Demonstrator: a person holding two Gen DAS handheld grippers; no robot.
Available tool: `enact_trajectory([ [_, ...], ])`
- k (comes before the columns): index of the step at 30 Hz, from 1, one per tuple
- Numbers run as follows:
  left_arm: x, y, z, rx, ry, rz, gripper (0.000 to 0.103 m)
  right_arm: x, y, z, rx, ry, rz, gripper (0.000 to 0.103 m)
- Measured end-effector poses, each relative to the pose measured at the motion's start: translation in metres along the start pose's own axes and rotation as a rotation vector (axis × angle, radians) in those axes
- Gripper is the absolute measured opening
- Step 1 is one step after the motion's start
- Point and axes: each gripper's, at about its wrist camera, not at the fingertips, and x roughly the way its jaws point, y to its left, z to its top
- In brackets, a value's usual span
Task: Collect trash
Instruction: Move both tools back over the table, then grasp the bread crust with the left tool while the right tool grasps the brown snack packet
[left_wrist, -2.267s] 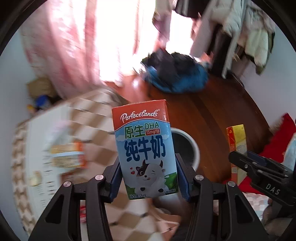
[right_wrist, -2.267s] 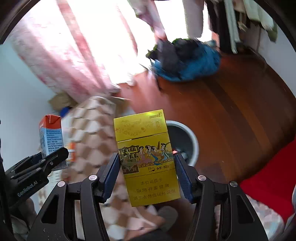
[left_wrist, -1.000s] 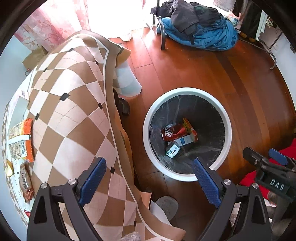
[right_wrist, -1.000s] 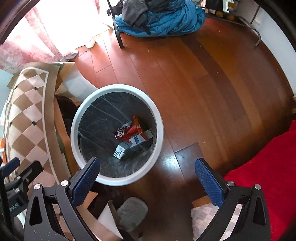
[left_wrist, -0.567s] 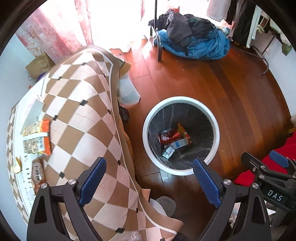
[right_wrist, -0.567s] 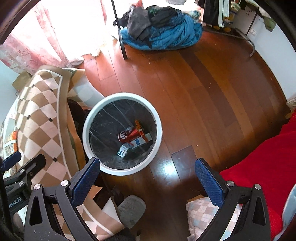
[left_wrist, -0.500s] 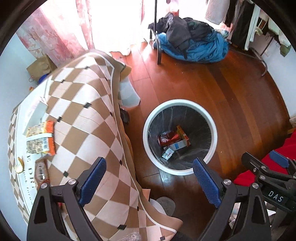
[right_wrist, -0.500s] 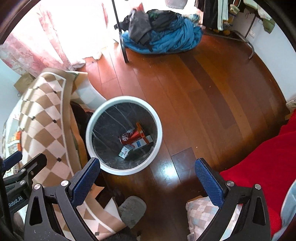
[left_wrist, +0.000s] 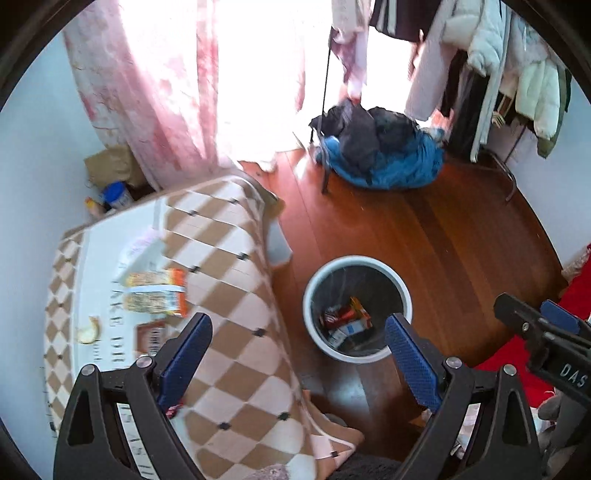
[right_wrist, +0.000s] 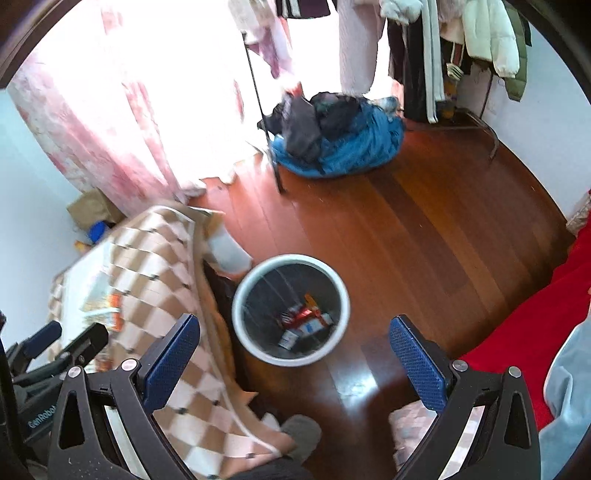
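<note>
Hovering wide-jawed: left gripper (left_wrist: 297, 338); right gripper (right_wrist: 294, 341) | both empty | bin (right_wrist: 240, 295) holds cartons (right_wrist: 306, 323)

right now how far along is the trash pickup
Done: several cartons and packets lie in the bin. In hand: nothing, left gripper and right gripper are both open and empty. Left: the orange snack bag and small wrappers on the table.
</note>
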Motion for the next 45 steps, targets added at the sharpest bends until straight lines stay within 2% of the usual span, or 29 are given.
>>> enact_trajectory([
  [4,-0.023,0.035,-0.009,-0.033,-0.037,0.021,0.096,-0.015,0.033,-0.007,-0.009,-0.017,0.052,0.103],
  [9,-0.032,0.100,-0.034,-0.106,-0.038,0.058,0.096,-0.009,0.090,-0.027,-0.052,0.024,0.121,0.103],
  [13,-0.024,0.163,-0.074,-0.182,0.014,0.127,0.096,0.025,0.150,-0.054,-0.128,0.123,0.173,0.103],
  [20,0.022,0.284,-0.153,-0.332,0.178,0.305,0.096,0.110,0.256,-0.107,-0.233,0.321,0.258,0.103],
  [23,0.041,0.321,-0.173,-0.359,0.220,0.344,0.097,0.141,0.290,-0.119,-0.251,0.363,0.239,0.103],
  [24,0.046,0.328,-0.176,-0.362,0.233,0.346,0.103,0.155,0.303,-0.120,-0.262,0.379,0.237,0.103],
  [28,0.067,0.354,-0.179,-0.380,0.267,0.355,0.103,0.199,0.345,-0.128,-0.285,0.426,0.179,0.103],
  [31,0.080,0.363,-0.170,-0.377,0.275,0.351,0.103,0.218,0.365,-0.133,-0.327,0.433,0.137,0.103],
  [34,0.095,0.370,-0.153,-0.398,0.290,0.292,0.103,0.226,0.379,-0.138,-0.388,0.411,0.084,0.101],
  [37,0.112,0.381,-0.134,-0.474,0.293,0.207,0.102,0.226,0.388,-0.140,-0.468,0.360,0.024,0.088],
  [38,0.119,0.385,-0.127,-0.511,0.291,0.168,0.102,0.224,0.388,-0.139,-0.483,0.345,0.006,0.080],
  [39,0.123,0.387,-0.123,-0.530,0.285,0.147,0.099,0.223,0.389,-0.138,-0.491,0.334,0.002,0.071],
  [40,0.127,0.389,-0.119,-0.544,0.274,0.129,0.096,0.222,0.387,-0.136,-0.494,0.330,0.003,0.067],
  [41,0.132,0.390,-0.116,-0.554,0.269,0.118,0.087,0.222,0.386,-0.135,-0.493,0.330,0.004,0.064],
  [42,0.138,0.390,-0.112,-0.556,0.272,0.116,0.069,0.222,0.385,-0.133,-0.486,0.335,0.008,0.062],
  [44,0.148,0.386,-0.106,-0.536,0.296,0.133,0.047,0.222,0.382,-0.131,-0.483,0.343,0.022,0.060],
  [45,0.146,0.382,-0.103,-0.521,0.272,0.139,0.029,0.221,0.380,-0.130,-0.487,0.344,0.025,0.059],
])
